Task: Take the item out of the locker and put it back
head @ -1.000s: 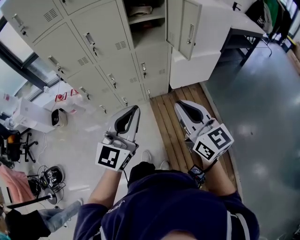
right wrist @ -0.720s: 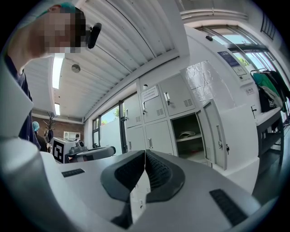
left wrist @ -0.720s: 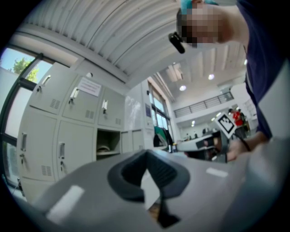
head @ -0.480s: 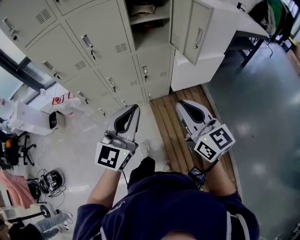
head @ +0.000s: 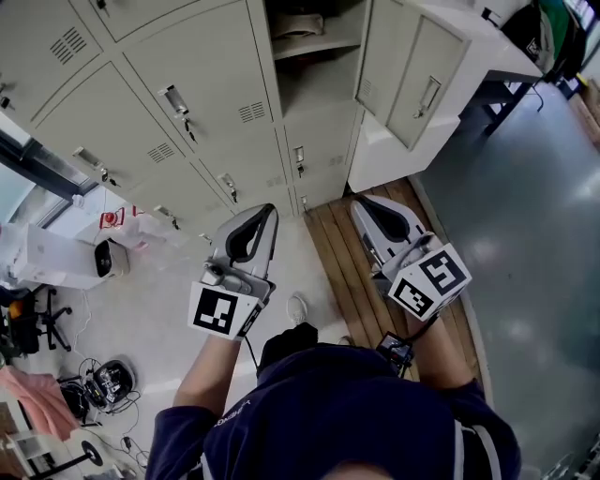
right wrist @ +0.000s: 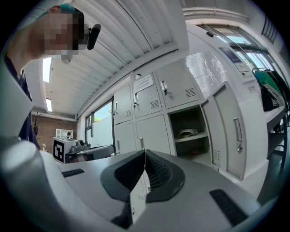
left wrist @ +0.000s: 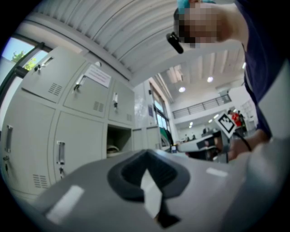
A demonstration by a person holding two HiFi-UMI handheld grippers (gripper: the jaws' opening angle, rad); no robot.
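Note:
An open locker compartment shows at the top of the head view, its door swung out to the right. A pale, flattish item lies on its shelf. The same item is small in the right gripper view and the item is just visible in the left gripper view. My left gripper and right gripper are held side by side in front of my chest, pointing at the lockers and well short of them. Both are shut with nothing between the jaws.
Closed grey locker doors fill the upper left. A wooden slat platform lies below the open locker, and a white desk stands beside it. Cables and gear and a white device sit on the floor at left.
The lockers have slid lower and larger in the head view, as I have stepped closer. Both grippers keep the same pose in front of me and stay shut.

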